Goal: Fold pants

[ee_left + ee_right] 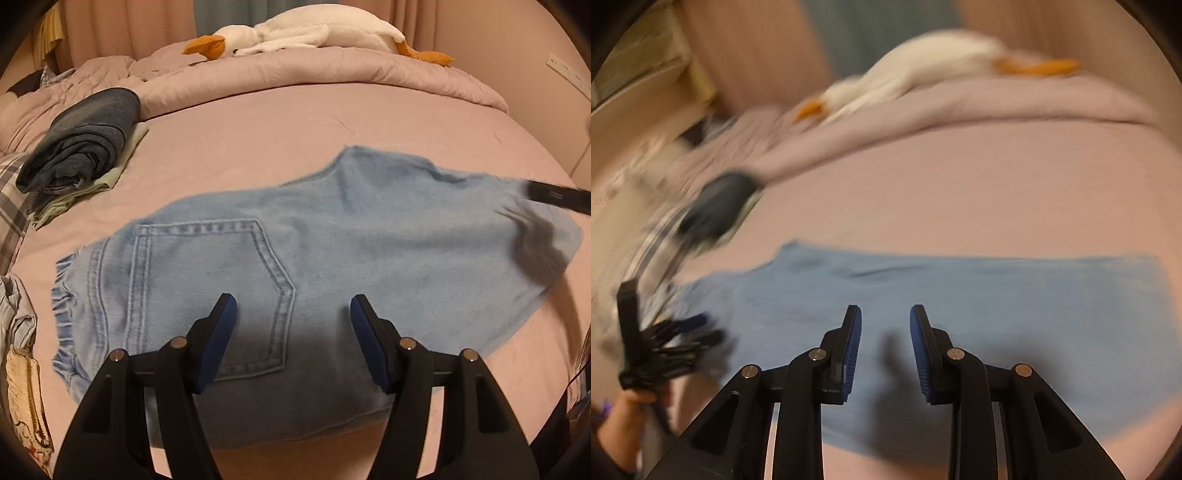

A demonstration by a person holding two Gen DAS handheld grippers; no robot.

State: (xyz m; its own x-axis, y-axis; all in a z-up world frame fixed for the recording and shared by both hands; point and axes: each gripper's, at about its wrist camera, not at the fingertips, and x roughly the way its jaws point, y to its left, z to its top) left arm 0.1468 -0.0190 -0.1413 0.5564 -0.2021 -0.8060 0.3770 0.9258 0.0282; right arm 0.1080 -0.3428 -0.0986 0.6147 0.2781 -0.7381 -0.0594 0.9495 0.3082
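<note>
Left claw (293, 306) is right up front in the left wrist view, blue pads spread apart with nothing between them, hanging over the jeans (332, 236). Those are light blue, lying flat on the pink bed (258, 122), folded lengthwise from what I can tell, back pocket (214, 288) facing up and the gathered waistband (64, 314) at the left end. Over at the jeans' right end a dark blurred bit pokes in from the edge, which looks like the right claw (554, 195), with its shadow on the fabric; can't tell from here if it touches the cloth. Back left there's a stack of folded clothes (81, 155), dark ones on top of something pale green. A rumpled pink duvet (295, 74) runs across the head of the bed, with a white plush goose (306, 33) lying on it. More fabric, plaid and otherwise, sits along the left edge.

Right wrist view is pretty smeared. Right claw (885, 317) is partly open here, a narrower gap than the other one, nothing in it, hovering over the jeans (997, 295), which stretch across the bed (960, 192) below it. Left claw (683, 332) shows at the far left edge, held by a hand (631, 410), by the waistband end. Clothes stack (716, 206) and goose (923, 62) are blurry shapes behind.
</note>
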